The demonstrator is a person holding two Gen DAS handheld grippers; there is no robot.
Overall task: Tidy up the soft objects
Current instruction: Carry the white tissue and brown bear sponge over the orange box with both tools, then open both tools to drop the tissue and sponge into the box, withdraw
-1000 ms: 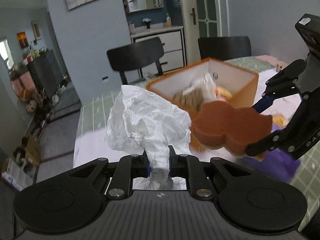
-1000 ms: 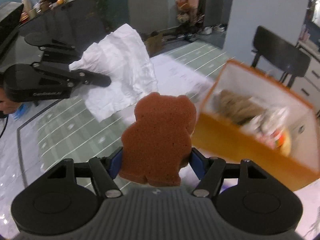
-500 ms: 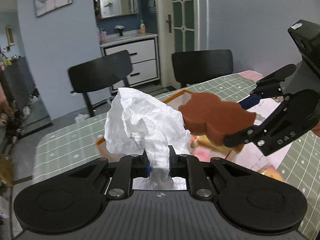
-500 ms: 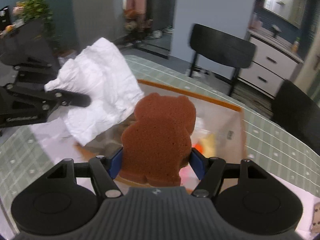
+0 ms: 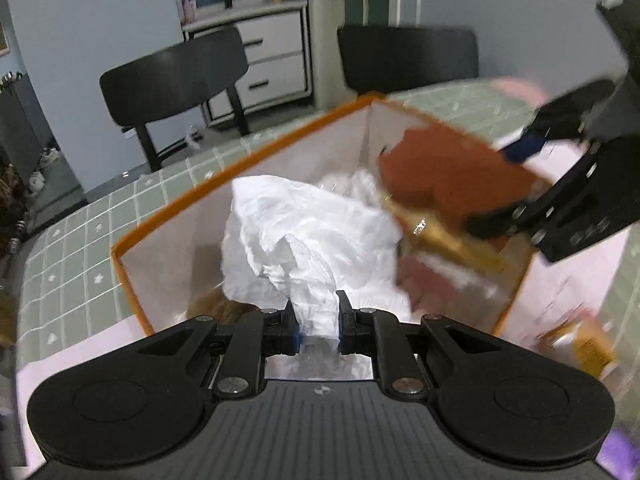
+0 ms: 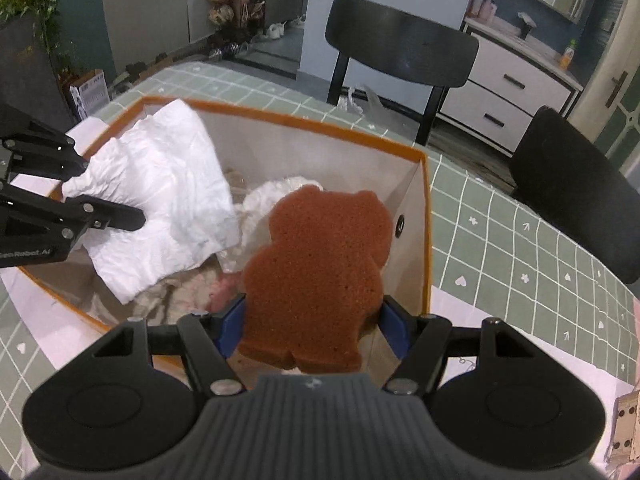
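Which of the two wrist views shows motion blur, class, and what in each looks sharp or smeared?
Left wrist view: the brown sponge, the right gripper and the orange box rim are smeared, while the left gripper and white bag stay crisp. Right wrist view: sharp throughout, with fisheye bending at the edges.

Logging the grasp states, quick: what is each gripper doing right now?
Left gripper: closed on the white crumpled bag.
Right gripper: closed on the brown bear sponge.

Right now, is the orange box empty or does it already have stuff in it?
Not empty. The orange box is open-topped, with pale soft items already inside, below the bear-shaped sponge and white crumpled cloth still held above.
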